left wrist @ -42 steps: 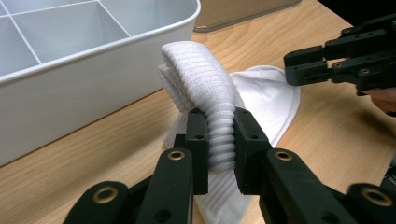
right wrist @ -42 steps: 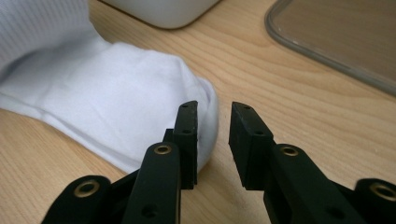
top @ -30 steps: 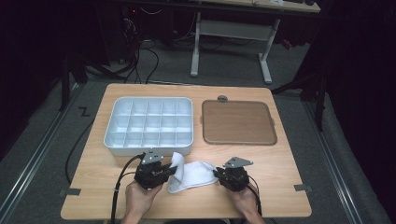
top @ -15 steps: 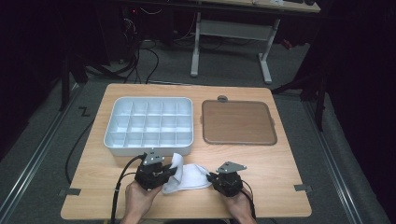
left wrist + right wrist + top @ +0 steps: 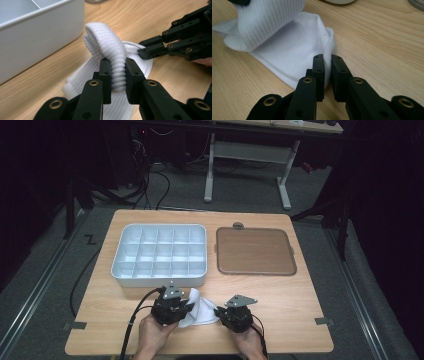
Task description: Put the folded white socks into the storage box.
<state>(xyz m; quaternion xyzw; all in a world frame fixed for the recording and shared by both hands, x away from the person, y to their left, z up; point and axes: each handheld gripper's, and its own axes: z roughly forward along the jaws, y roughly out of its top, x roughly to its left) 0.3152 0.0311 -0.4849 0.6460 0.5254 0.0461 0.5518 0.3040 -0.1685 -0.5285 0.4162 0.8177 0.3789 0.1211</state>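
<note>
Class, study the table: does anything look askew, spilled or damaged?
Nothing stands out. The white ribbed sock is bunched, but only because the left hand-held gripper and right hand-held gripper pinch it.

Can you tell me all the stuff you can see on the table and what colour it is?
table: one, light wood, under everything.
sock: one, white, near front edge, between the grippers.
divided tray: one, pale grey-white, rear left, compartments look empty.
flat tray: one, brown, rear right.
small round thing: one, grey, behind the flat tray.
left gripper: black, shut on the sock's ribbed cuff.
right gripper: black, shut on the sock's edge.
hands: two, holding the grippers.
</note>
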